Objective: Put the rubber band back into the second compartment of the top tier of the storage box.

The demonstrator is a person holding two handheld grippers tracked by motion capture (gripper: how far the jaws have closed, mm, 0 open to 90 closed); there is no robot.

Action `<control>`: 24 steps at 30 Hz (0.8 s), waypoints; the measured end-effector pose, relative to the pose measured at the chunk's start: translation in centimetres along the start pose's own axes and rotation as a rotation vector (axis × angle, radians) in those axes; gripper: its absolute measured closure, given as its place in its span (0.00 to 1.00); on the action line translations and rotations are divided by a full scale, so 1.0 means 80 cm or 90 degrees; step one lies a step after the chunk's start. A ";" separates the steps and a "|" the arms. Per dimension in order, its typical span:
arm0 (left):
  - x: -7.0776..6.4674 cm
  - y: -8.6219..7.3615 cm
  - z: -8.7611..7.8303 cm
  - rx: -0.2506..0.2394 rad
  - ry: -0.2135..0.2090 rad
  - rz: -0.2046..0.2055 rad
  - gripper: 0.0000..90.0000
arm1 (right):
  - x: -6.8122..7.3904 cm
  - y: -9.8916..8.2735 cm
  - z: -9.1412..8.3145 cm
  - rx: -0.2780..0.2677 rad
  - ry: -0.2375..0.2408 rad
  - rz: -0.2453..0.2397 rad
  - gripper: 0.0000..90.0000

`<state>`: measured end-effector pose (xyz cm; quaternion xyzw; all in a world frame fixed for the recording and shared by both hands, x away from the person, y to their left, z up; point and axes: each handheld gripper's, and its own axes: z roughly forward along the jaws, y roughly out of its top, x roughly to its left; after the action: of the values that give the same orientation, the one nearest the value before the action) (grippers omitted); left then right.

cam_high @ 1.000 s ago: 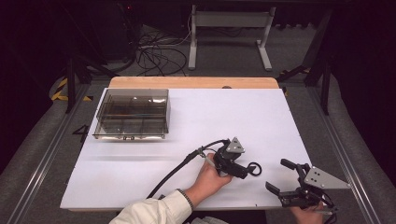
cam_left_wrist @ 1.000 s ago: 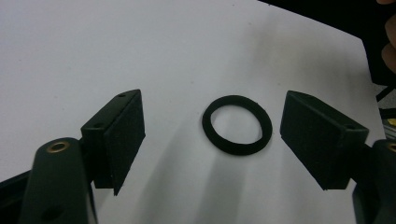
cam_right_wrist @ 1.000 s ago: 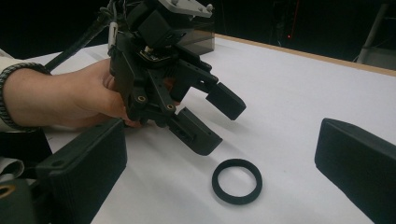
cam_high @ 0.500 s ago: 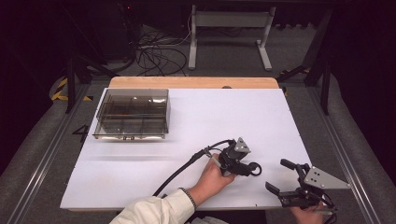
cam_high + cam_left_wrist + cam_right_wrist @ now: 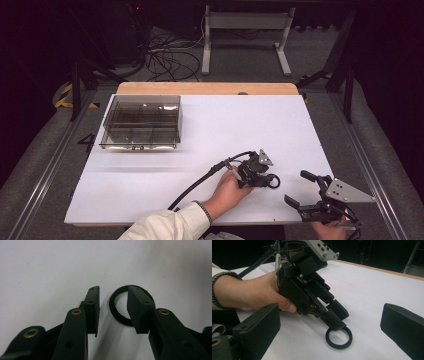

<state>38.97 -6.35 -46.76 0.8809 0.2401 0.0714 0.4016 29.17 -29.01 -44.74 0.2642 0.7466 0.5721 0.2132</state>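
Note:
A black rubber ring (image 5: 274, 183) (image 5: 113, 308) (image 5: 338, 338) lies flat on the white table (image 5: 235, 125), near the front right. My left gripper (image 5: 269, 180) (image 5: 112, 293) (image 5: 336, 320) points down at it, held by a hand in a pale sleeve. Its jaws have just been closing. One pad stands outside the ring's rim and the other inside the hole, with a gap on both sides of the rim. To its right, my right gripper (image 5: 297, 188) rests open near the front edge, and its fingers (image 5: 259, 325) frame the ring from a distance.
A clear smoky box (image 5: 142, 122) with dividers sits at the back left of the table. A thick black cable (image 5: 200, 182) trails from the left gripper toward the front edge. Beyond the table's wooden far edge are cables and a metal stand on the floor.
The left gripper has shifted slightly right onto the ring and its jaws have narrowed around the rim. The right gripper has stayed put.

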 end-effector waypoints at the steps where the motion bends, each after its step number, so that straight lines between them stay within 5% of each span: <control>1: 0.000 0.000 0.001 -0.001 -0.001 0.001 0.71 | 0.000 0.000 0.000 0.000 0.000 0.000 0.04; 9: -0.003 -0.001 0.004 0.013 0.008 0.003 0.94 | 0.000 0.000 0.000 0.001 0.000 -0.002 0.04; 17: -0.007 0.001 -0.002 0.016 0.032 0.026 0.96 | 0.000 0.000 0.000 0.001 0.000 -0.003 0.04; 24: -0.008 0.006 -0.016 -0.007 0.022 0.022 0.96 | 0.000 0.000 0.000 0.001 0.000 -0.003 0.04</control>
<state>38.20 -6.04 -45.47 0.8813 0.2318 0.0948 0.4008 29.16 -29.00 -44.76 0.2625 0.7479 0.5708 0.2141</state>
